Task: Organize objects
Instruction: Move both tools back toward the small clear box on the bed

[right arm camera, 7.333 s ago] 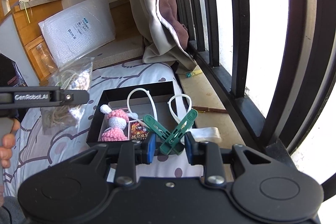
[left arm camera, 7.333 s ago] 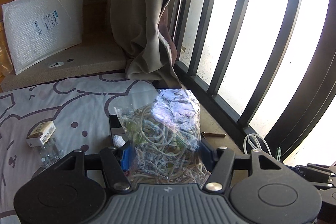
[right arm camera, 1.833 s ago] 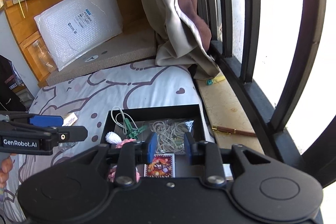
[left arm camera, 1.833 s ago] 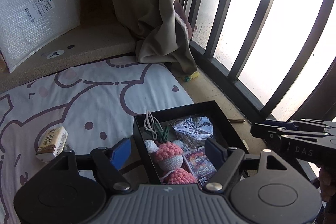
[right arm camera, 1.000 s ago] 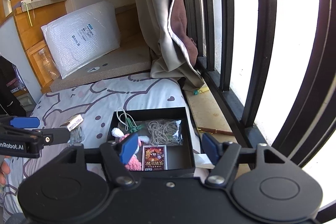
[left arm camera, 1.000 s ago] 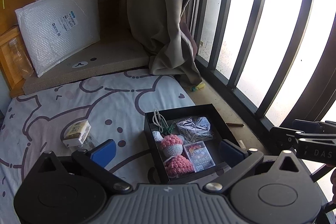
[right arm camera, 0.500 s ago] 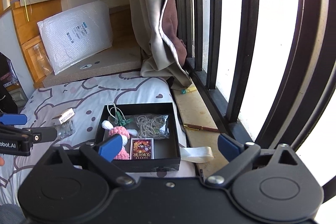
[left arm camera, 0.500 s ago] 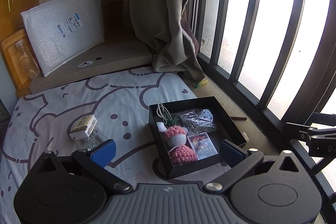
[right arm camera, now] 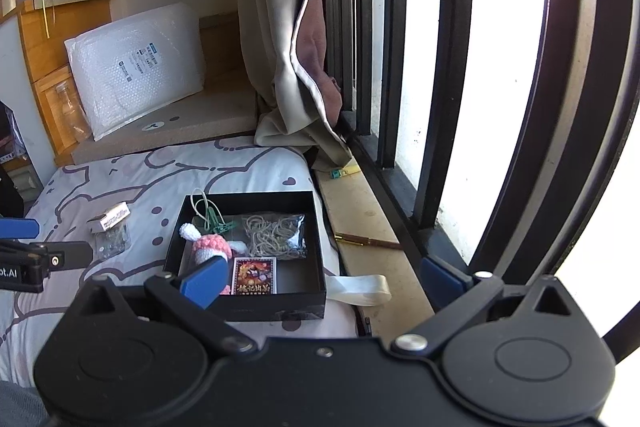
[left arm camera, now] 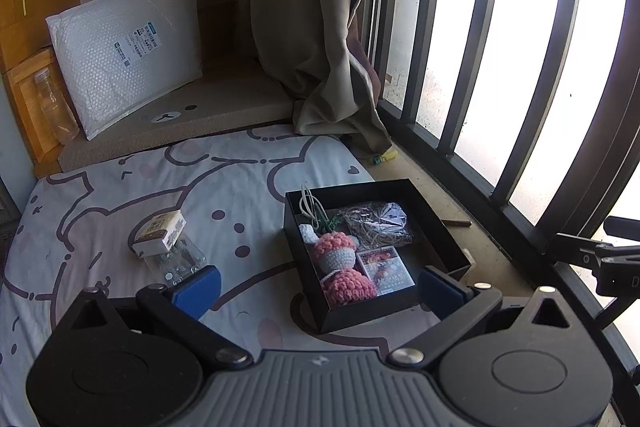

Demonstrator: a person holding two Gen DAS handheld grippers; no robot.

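A black open box (left arm camera: 440, 215) (right arm camera: 280, 305) sits on the printed bedsheet by the window. In it lie a pink crochet toy (left arm camera: 336, 255) (right arm camera: 210, 247), a bag of rubber bands (left arm camera: 378, 225) (right arm camera: 274, 233), a card pack (left arm camera: 386, 269) (right arm camera: 254, 275) and a green clip with white ties (left arm camera: 326, 223) (right arm camera: 216, 225). A small clear bag with a cardboard label (left arm camera: 166, 247) (right arm camera: 110, 229) lies on the sheet left of the box. My left gripper (left arm camera: 316, 287) is open and empty, held back above the box. My right gripper (right arm camera: 320, 277) is open and empty, also above the box.
A bubble mailer (left arm camera: 128, 55) leans on a beige cushion at the back. A curtain (left arm camera: 320, 27) hangs by dark window bars (left arm camera: 472, 47). A wooden ledge with a pen (right arm camera: 368, 241) and white tape strip (right arm camera: 360, 289) runs right of the bed. Wooden drawers (right arm camera: 60, 67) stand at left.
Both grippers have let go of the bag and the clip, which now lie in the box, opened wide and drawn back and up from the box.
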